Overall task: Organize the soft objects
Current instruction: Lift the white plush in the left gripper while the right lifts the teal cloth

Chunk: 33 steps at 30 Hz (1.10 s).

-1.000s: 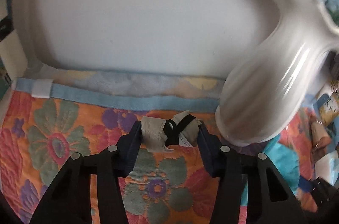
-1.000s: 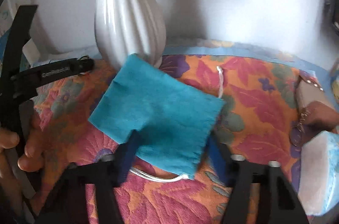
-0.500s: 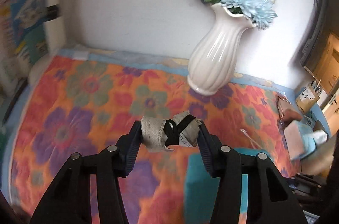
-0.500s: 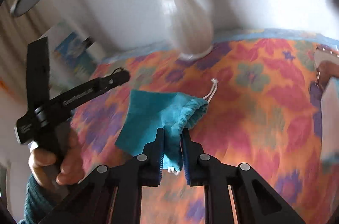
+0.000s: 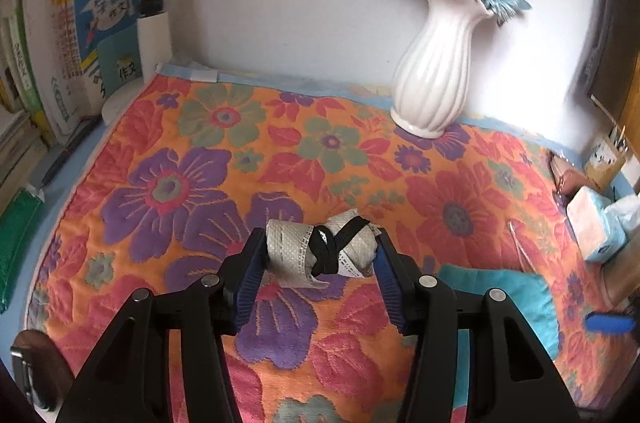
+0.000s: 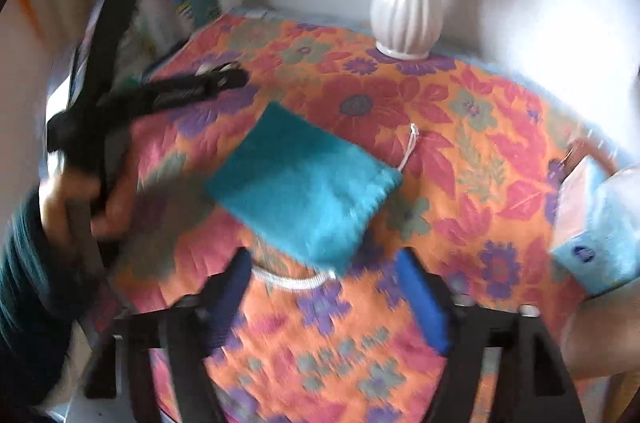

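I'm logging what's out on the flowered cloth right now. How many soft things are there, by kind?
Rolled lace bundle, held off the cloth in the left gripper: 1
Teal drawstring pouch, lying on the flowered cloth ahead of the open right gripper: 1
Tissue pack, at the cloth's right edge: 1
Total: 3

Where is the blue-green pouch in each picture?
Left wrist view: the teal drawstring pouch lies low on the right, partly behind the left gripper, which is shut on a rolled lace ribbon bundle.
Right wrist view: the pouch lies flat mid-picture, just ahead of the open right gripper.
Shared landmark: the white vase at the back.
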Motion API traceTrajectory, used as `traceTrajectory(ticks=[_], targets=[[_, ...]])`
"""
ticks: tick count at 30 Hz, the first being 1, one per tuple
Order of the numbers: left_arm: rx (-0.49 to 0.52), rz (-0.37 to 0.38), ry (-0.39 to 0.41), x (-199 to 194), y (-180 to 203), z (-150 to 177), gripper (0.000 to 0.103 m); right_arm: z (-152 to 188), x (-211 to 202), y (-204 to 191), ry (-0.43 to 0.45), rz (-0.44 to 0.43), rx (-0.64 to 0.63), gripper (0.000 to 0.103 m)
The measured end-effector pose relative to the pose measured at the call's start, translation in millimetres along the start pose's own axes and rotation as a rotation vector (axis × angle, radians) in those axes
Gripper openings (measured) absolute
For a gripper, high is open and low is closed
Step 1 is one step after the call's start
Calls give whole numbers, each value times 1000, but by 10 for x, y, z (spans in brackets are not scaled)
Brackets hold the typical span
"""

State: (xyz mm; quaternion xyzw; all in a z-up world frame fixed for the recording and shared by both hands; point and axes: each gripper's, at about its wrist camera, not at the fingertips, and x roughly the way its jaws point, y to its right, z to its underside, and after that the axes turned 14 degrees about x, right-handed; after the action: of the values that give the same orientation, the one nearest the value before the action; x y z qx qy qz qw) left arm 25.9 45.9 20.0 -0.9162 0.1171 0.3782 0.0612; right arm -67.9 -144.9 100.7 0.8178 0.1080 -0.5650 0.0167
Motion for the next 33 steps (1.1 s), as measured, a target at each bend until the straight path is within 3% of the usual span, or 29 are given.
traceTrajectory(ticks=[4,7,10,13,16,18,20,25,33], targets=[[-1,-3,2,-8,0,-1,52,27,-25,-179,48,86,-176,101],[-28,6,2,-6,-55,8,52,-28,209,-395,60,157,-366,102],[-50,19,-3,0,-91,16,52,-168,479,-443,55,202,-461,103],[-56,27,-4,8,-102,14,52,-477,655,-288,-16,86,-372,103],[-54,32,-5,19,-96,9,52,-734,881,-33,-116,-50,-192,103],[-53,34,-6,24,-94,8,52,-763,890,48,-89,-81,-127,102],[-52,36,-6,28,-92,5,52,-715,843,42,-47,-80,-119,92],[-19,24,21,-15,-30,-4,52,-521,593,-44,15,-80,-76,31],[45,25,52,-89,92,-11,50,-79,210,13,73,-51,79,27]])
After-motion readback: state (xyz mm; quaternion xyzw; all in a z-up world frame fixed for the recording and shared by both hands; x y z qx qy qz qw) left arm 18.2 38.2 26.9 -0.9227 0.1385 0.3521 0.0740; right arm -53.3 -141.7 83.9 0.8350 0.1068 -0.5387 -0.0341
